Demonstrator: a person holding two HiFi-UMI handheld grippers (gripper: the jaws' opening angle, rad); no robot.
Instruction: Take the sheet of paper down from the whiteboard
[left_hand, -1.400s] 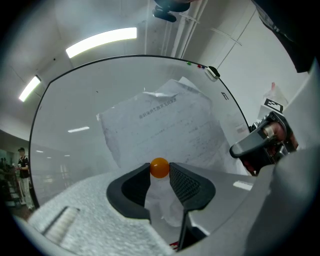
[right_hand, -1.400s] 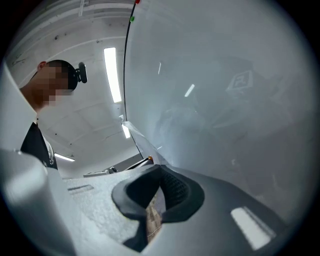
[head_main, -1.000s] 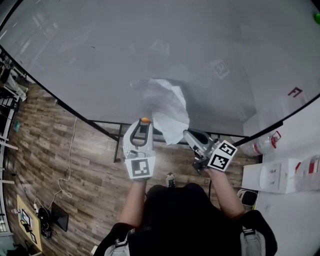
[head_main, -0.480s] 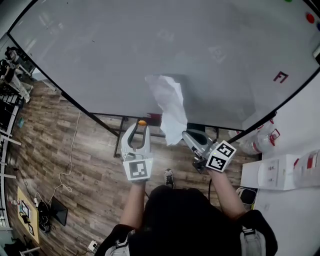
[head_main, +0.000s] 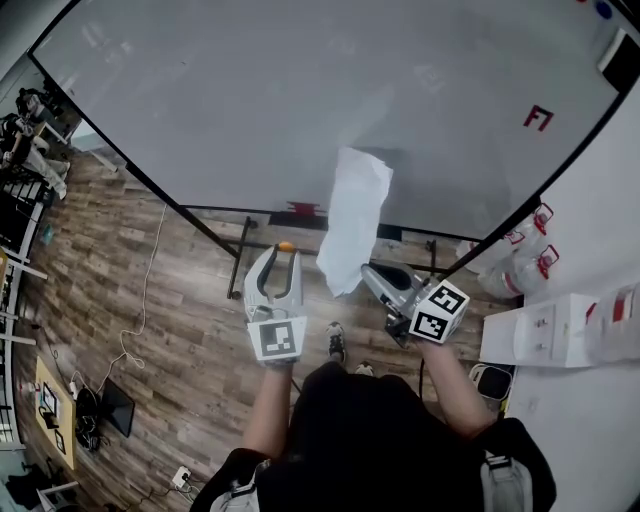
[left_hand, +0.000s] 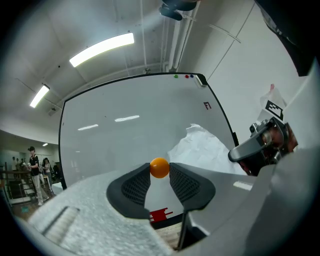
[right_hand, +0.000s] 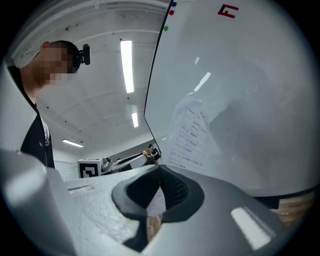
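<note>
- The sheet of paper (head_main: 355, 210) is off the whiteboard (head_main: 230, 100), as far as I can judge. It stands up crumpled in front of the board, but I cannot tell whether its far edge touches the surface.
- The right gripper (head_main: 366, 273) has its jaws together on the lower corner of the sheet. In the right gripper view the paper goes straight into the closed pads.
- The left gripper (head_main: 287, 254) is just beside it, clamped on a small orange ball (left_hand: 159, 167). I take this ball for the magnet that pinned the sheet.
- To do this step well, I think the right grip must not loosen, because only one corner is held and the sheet is limp. A gentle pull away from the board should avoid a tear.
- The ball is better held apart from the board, otherwise it may snap back onto it.
- Writing: the sheet carries printed lines, too small to read.
- On the board there is a red mark (head_main: 538, 117) shaped like the letter F.
- The clear jugs (head_main: 505, 275) at the right have red parts, but I cannot read any label on them.
</note>
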